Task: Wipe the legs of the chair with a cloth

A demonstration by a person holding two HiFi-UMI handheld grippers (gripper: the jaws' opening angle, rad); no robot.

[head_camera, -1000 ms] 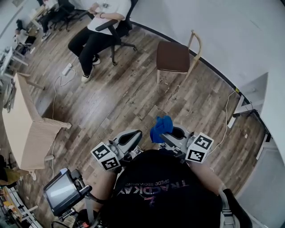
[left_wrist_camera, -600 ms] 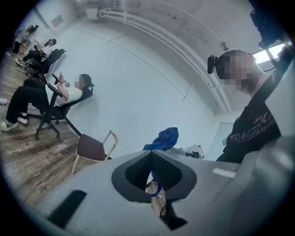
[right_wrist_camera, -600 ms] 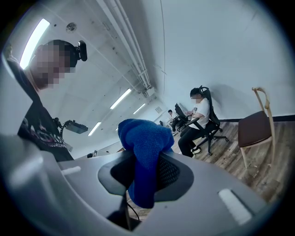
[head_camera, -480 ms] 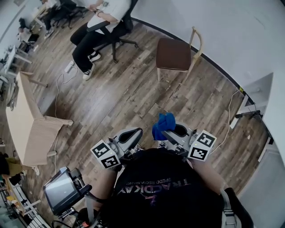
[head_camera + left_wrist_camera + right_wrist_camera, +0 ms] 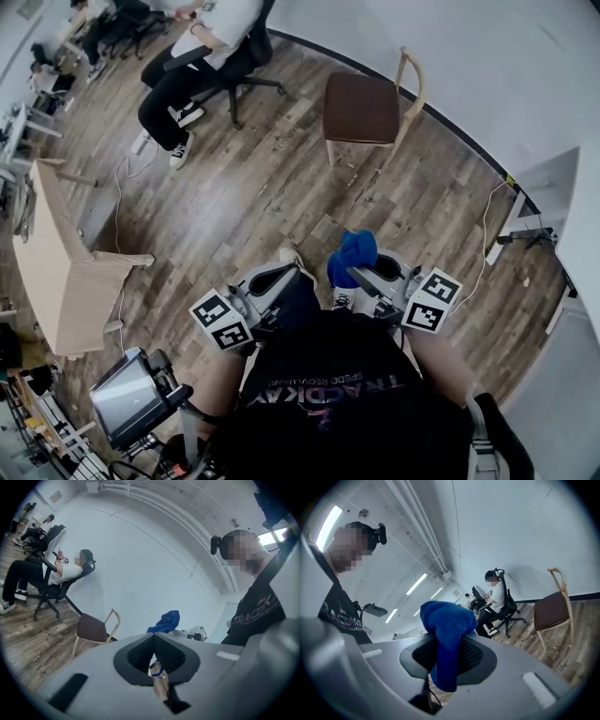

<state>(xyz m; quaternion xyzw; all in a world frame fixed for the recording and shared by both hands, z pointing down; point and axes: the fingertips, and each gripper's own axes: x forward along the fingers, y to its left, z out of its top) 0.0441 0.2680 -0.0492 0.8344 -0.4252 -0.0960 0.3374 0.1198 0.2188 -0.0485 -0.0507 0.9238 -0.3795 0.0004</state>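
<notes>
The chair has a brown seat and a pale wooden frame and legs, and it stands by the white wall, well ahead of both grippers. A blue cloth bunches out of my right gripper, which is shut on it. In the right gripper view the cloth hangs down between the dark pads, with the chair far off at the right. My left gripper is held beside the right one, shut and holding nothing. The left gripper view has the chair at the left and the cloth just past the left gripper.
A person sits on a black office chair at the far left. A pale wooden table lies on its side at the left. A cable runs over the wood floor. A white desk stands at the right wall.
Both grippers and the cloth have shifted slightly up and right in the head view. A shoe now shows between them. The right gripper still holds the cloth.
</notes>
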